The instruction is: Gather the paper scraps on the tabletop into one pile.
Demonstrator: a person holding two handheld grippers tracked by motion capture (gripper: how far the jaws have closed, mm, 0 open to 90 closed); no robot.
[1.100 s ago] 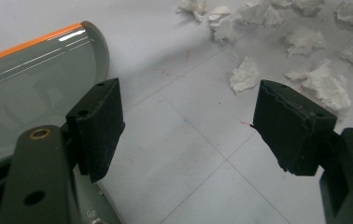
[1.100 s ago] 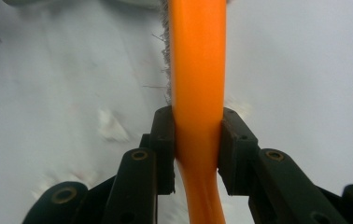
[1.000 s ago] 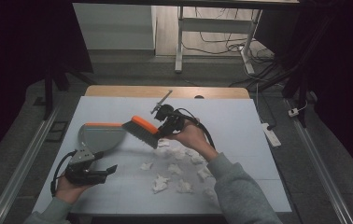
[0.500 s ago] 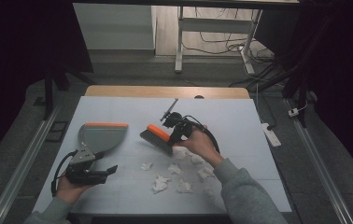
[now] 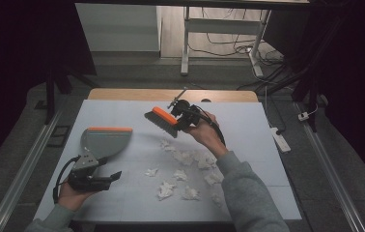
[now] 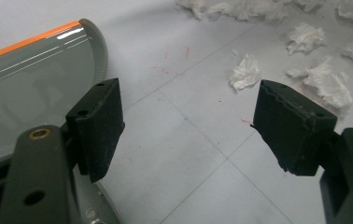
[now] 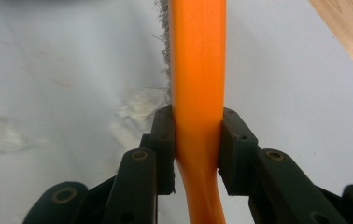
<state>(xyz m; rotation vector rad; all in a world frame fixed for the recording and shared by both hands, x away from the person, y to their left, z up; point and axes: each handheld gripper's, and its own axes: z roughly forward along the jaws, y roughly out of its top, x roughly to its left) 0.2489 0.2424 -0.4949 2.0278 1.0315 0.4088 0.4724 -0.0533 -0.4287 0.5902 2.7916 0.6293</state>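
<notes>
**Brush raised, sweep still to come**

We hold the orange brush (image 5: 161,121) clamped by its handle in the right tongs (image 7: 197,147), lifted above the desk (image 5: 248,121) toward its far edge. The crumpled paper scraps (image 5: 185,166) lie scattered mid-desk, toward the near edge. The grey dustpan (image 5: 104,142) rests near the left edge, beside our left tongs (image 6: 188,126), which gape wide and hold nothing. We judge the next move calls for lowering the bristles behind the scraps and gripping the pan.

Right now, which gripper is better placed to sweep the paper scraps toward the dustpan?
Right. The right gripper is shut on the orange brush, held just beyond the paper scraps. The left gripper is open, beside the dustpan.
</notes>
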